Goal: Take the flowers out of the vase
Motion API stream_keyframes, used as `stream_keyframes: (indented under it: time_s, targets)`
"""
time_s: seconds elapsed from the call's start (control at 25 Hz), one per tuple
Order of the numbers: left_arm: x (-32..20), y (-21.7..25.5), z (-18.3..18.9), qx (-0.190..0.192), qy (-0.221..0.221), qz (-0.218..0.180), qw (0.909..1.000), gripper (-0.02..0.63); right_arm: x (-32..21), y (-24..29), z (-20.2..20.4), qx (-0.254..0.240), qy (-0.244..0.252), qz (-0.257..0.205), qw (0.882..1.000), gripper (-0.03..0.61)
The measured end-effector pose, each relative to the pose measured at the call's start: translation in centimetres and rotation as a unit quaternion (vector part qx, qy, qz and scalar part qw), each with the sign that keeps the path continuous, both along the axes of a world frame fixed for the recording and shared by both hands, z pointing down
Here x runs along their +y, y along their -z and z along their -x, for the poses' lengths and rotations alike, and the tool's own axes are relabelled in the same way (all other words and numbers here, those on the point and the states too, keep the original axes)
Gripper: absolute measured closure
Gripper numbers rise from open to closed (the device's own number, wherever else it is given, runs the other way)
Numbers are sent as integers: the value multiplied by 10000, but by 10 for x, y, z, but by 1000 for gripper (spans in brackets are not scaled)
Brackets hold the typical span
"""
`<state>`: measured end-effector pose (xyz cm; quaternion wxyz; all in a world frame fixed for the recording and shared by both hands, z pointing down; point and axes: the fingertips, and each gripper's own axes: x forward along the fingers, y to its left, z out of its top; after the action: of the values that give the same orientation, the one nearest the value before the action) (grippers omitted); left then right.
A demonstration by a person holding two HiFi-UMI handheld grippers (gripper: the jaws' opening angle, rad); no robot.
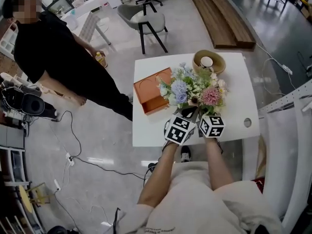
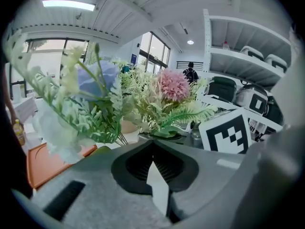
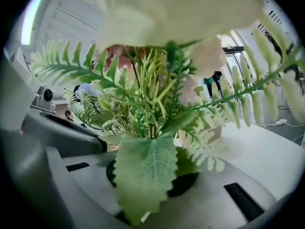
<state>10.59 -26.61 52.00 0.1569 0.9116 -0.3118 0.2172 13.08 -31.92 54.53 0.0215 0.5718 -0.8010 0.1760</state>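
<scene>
1. Flowers (image 1: 195,89) stand bunched in a dark vase (image 2: 164,136) near the front edge of the white desk (image 1: 236,87).
2. The right gripper (image 3: 155,173) has its fingers closed on the flowers' leaf and lower stems.
3. The left gripper (image 2: 153,147) has its fingers closed together, tips just short of the vase.
4. An orange tray (image 1: 152,90) lies just left of the blooms and a bowl (image 1: 209,61) just behind them. Bare desk lies to the right.

Orange tray (image 1: 152,90) & wood bowl (image 1: 209,61) on wht table (image 1: 234,96); chair (image 1: 146,21) behind, person (image 1: 53,57) at L.

Upright flowers (image 1: 194,89): blue, pink, white amid green fern
</scene>
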Motion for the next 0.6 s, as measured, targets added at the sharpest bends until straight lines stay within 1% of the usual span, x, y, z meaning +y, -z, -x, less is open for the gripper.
stream_keyframes:
  time_s: [0.12, 0.6]
  targets:
    - [-1, 6, -2, 26, 31, -57, 10000, 607, -1, 5, -5, -17, 25, -7, 10000, 548]
    - [2, 5, 2, 162, 202, -54, 9997, 607, 1, 17, -8, 60, 126, -40, 9999, 549]
